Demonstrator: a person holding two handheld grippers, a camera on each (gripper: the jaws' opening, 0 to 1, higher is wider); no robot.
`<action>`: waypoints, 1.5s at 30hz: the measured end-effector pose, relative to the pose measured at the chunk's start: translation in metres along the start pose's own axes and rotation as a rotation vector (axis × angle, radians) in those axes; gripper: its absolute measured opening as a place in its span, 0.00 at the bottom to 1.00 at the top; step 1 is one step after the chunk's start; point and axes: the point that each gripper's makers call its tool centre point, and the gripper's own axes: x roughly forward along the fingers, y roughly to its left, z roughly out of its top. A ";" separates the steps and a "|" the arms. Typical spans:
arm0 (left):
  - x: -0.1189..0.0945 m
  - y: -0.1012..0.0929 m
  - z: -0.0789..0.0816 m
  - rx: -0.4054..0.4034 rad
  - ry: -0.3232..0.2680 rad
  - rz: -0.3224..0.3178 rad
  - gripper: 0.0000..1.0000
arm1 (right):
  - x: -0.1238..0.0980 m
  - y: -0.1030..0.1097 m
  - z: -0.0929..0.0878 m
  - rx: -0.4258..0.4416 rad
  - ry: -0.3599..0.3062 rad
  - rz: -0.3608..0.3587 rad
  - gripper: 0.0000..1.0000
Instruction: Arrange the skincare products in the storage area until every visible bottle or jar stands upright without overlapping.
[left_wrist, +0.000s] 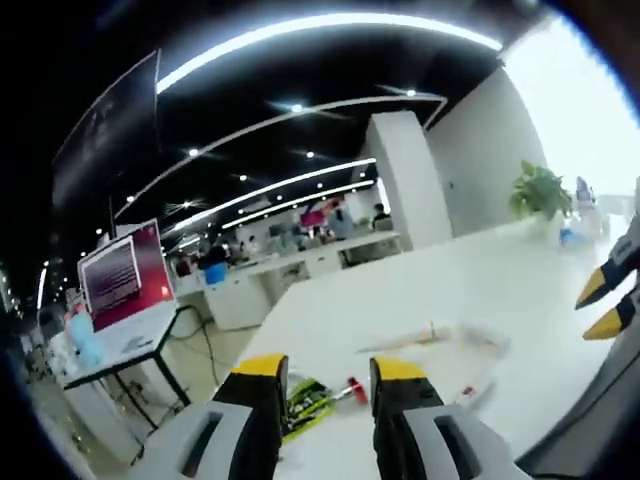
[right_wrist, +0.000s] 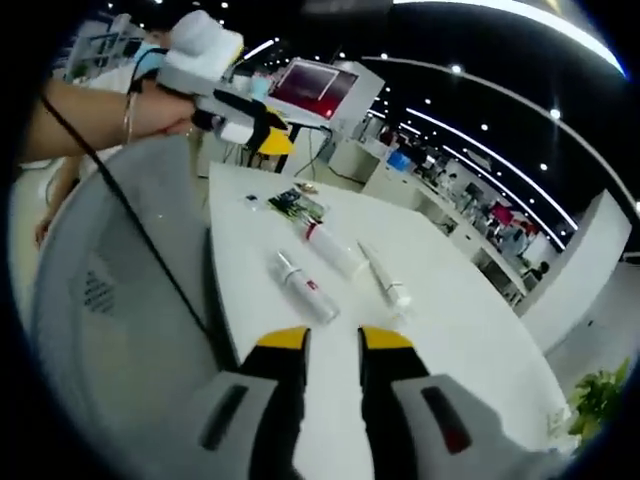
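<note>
Left gripper view: left gripper (left_wrist: 325, 385) hovers over the near edge of a white table (left_wrist: 480, 290), yellow-tipped jaws apart, nothing between them.
Right gripper view: right gripper (right_wrist: 333, 345) above the same table, jaws apart and empty.
Tubes: three white skincare tubes (right_wrist: 305, 283) (right_wrist: 335, 250) (right_wrist: 385, 280) lie flat side by side mid-table, apart from both grippers.
Green packet: green packet (right_wrist: 295, 205) lies flat beyond the tubes, near the left gripper.
Far left: red screen (left_wrist: 120, 275) on a stand.
Far right: potted plant (left_wrist: 540, 190).
</note>
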 end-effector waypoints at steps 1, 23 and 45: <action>0.000 0.000 -0.002 -0.001 0.011 -0.003 0.33 | 0.001 0.001 -0.002 -0.006 0.014 0.001 0.20; -0.001 -0.004 -0.006 -0.033 0.026 -0.026 0.31 | 0.015 0.016 -0.051 -0.044 0.295 0.109 0.19; 0.030 0.052 -0.005 -0.217 -0.027 -0.108 0.39 | 0.001 -0.052 -0.057 0.184 0.283 -0.228 0.19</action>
